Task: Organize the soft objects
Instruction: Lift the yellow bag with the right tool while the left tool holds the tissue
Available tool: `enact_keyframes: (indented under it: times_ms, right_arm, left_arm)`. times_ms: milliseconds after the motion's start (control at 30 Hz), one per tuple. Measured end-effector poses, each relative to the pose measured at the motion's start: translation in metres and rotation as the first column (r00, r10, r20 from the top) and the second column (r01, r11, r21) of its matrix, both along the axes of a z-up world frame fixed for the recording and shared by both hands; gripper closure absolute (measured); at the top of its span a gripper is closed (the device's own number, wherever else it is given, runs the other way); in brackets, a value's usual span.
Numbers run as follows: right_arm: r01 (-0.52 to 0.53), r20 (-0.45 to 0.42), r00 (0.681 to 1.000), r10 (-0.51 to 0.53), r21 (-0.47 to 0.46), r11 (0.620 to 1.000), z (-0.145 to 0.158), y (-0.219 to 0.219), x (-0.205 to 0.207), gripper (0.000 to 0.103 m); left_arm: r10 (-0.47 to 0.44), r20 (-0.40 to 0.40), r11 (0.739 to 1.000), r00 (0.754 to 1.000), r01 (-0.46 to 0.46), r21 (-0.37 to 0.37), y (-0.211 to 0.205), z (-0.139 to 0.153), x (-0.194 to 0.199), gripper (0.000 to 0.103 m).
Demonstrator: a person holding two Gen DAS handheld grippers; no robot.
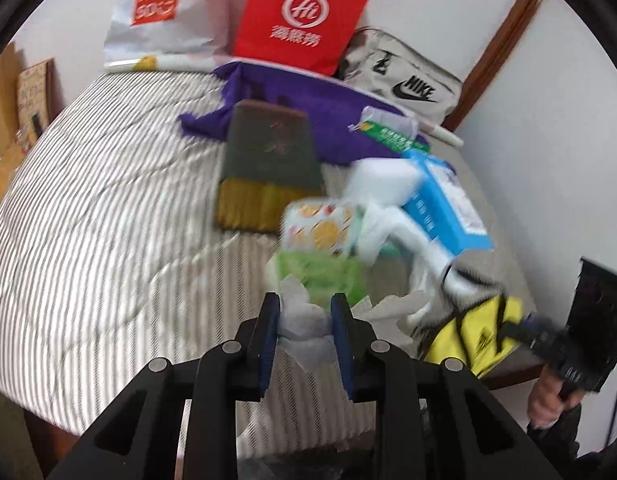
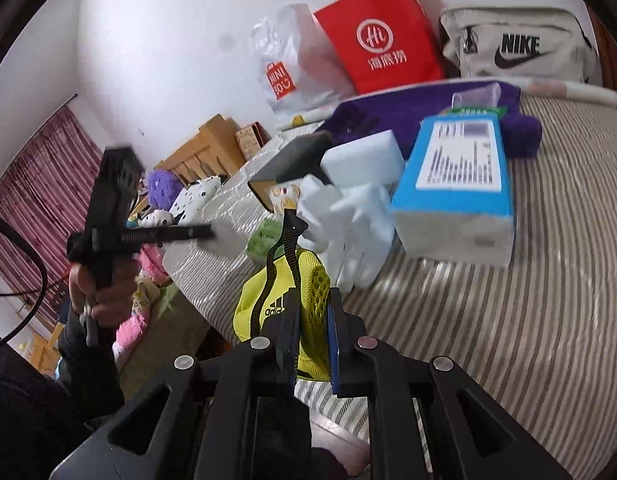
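While the left gripper (image 1: 305, 316) hangs over the near edge of the striped grey-and-white bed (image 1: 108, 220), its blue-padded fingers (image 1: 270, 328) are clenched on a crumpled white tissue sheet (image 1: 302, 324), which bulges up between them. Just beyond that sheet on the bed lies a green soft pack (image 1: 328, 276), and beyond the pack a small packet printed with orange and yellow rounds (image 1: 320, 228). From the right wrist view, the right gripper (image 2: 313, 332) has its fingers (image 2: 333, 344) clamped tight on a yellow mesh sports pouch with black straps (image 2: 276, 300), held at the bed's near edge. Past the pouch on the bed sit white crumpled gloves or cloth (image 2: 348, 216), a white foam block (image 2: 364, 160) and a blue-and-white tissue box (image 2: 460, 184). A purple cloth (image 2: 408, 112) lies farther back on the bed, and at the bed's far side stand a red paper bag (image 2: 380, 40), a white plastic bag (image 2: 284, 68) and a beige Nike bag (image 2: 516, 44). The picture is blurred around the gloves.
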State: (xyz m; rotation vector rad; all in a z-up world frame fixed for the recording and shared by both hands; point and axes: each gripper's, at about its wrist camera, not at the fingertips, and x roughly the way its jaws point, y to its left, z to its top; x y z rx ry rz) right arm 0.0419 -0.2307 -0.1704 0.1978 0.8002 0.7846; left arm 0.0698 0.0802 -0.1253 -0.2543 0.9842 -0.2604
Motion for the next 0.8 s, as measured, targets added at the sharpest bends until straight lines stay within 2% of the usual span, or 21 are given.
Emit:
enact_keyframes:
  times_ms: [267,433,533,667,800]
  right_arm:
    - [-0.010,-0.022,1.000,0.010,-0.005,1.000,-0.010,-0.001,-0.005,0.091]
    - [-0.007,-0.028,1.000,0.007,0.014,1.000,-0.012,-0.004,-0.002,0.091]
    - [0.005,-0.024,1.000,-0.005,0.034,0.999,-0.011,-0.012,0.000,0.091]
    - [0.025,-0.029,0.999,-0.024,0.047,0.999,-0.010,-0.029,-0.001,0.091]
    - [0.034,-0.013,0.999,-0.033,0.047,0.998,-0.005,-0.041,-0.011,0.091]
  left_arm:
    - [-0.062,-0.006,0.998,0.998,0.062,-0.033,-0.050,0.005,0.052,0.078]
    - [-0.088,-0.091,0.993,0.992,0.094,0.066,-0.082,-0.026,0.071,0.078]
    - [-0.086,-0.127,0.993,0.988,0.095,0.069,-0.087,-0.043,0.075,0.078]
    - [-0.083,-0.133,0.994,0.988,0.092,0.064,-0.086,-0.047,0.078,0.078]
    - [-0.080,-0.139,0.991,0.987,0.094,0.093,-0.091,-0.050,0.082,0.078]
